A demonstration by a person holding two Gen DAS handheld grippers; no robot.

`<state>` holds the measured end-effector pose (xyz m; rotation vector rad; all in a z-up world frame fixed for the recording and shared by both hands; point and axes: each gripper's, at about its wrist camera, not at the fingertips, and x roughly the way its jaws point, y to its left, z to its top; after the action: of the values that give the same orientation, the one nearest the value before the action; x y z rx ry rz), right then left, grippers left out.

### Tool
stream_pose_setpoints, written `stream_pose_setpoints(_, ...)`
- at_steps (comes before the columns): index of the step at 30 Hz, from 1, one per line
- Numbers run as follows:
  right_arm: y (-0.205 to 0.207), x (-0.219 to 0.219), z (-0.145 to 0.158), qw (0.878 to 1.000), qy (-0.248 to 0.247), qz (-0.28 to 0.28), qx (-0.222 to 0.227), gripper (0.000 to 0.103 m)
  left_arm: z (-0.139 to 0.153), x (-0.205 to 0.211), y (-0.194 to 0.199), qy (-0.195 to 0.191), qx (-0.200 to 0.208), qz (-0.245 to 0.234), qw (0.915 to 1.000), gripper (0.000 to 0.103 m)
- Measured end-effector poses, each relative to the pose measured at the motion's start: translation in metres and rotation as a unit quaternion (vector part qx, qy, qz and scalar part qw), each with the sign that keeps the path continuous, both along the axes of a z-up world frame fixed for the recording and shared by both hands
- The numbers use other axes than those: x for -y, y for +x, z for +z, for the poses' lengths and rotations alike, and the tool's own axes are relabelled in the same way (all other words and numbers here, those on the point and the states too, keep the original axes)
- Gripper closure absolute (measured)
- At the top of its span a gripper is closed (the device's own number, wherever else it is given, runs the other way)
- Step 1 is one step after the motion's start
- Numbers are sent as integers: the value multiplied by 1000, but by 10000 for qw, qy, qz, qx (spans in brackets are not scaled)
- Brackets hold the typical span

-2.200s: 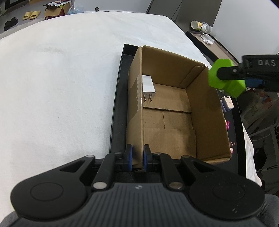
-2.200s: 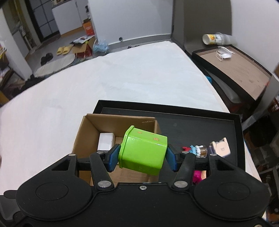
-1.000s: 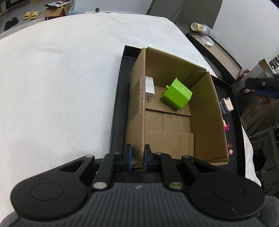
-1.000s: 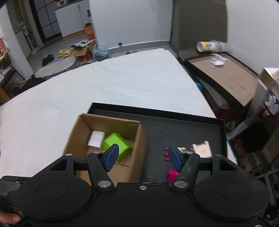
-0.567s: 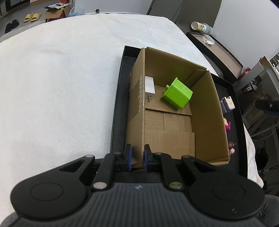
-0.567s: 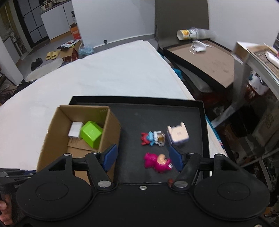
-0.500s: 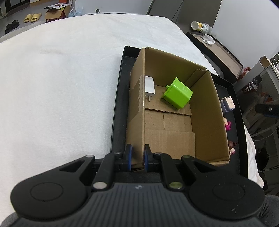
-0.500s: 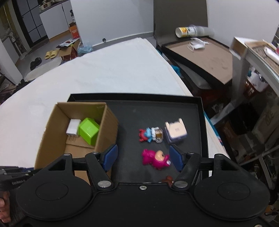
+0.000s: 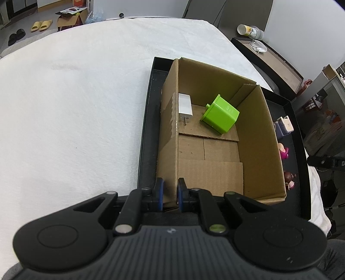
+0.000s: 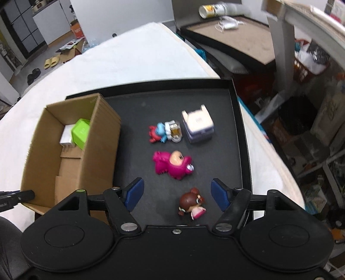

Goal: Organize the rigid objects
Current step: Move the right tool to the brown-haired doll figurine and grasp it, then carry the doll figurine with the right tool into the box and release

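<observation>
A cardboard box [image 9: 256, 137] stands on the left of a black tray [image 10: 235, 133]. Inside it lie a green cube-shaped container [image 9: 220, 116] and a white charger [image 9: 185, 105]. My left gripper [image 9: 170, 195] is shut on the box's near left wall. My right gripper [image 10: 176, 193] hangs over the tray with its jaws opening and nothing pressed between them. Below it lie a brown-haired doll [image 10: 192, 204] and a pink figure [image 10: 173, 164]. Farther off are a blue and red figure [image 10: 165, 131] and a lilac cube [image 10: 198, 126].
The tray rests on a white cloth-covered surface [image 9: 75, 107]. To the right, past the tray's edge, are a dark side table [image 10: 235, 36] with a fallen cup [image 10: 212, 9], shelving and clutter. Slippers and a small box lie on the floor beyond.
My right gripper let the green container drop into the box, then swung right and down over the figures on the tray while its jaws widened. The left gripper kept its grip on the box wall.
</observation>
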<state>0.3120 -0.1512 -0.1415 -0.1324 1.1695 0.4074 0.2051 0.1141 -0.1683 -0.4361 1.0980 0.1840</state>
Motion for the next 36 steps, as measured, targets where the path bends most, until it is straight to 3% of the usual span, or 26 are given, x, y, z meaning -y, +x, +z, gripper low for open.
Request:
stream_pose_setpoints(9,5,11,-44,9984,-158,-285,-452,34,1,3,2,69,-35,25,10000,92)
stream_pose_setpoints(25,8,3,-93,9951,-534,-320,-772,34,-1,4,3,113,-75,19,9999,92)
stream_pose_setpoints(26,7,2,-92,9952,-565,-296,-737,39,-1,4,4,110,-76,18,9999,92)
stream_pose_setpoints(28,6,0,-89,9958,-617,-226,-631,60,-1,4,4,115,-75,15,9999,92)
stream_pose_setpoints(36,3,-7,-74,9968,-445,-152,-651,62,-2,3,2,79,-54,8,10000,91)
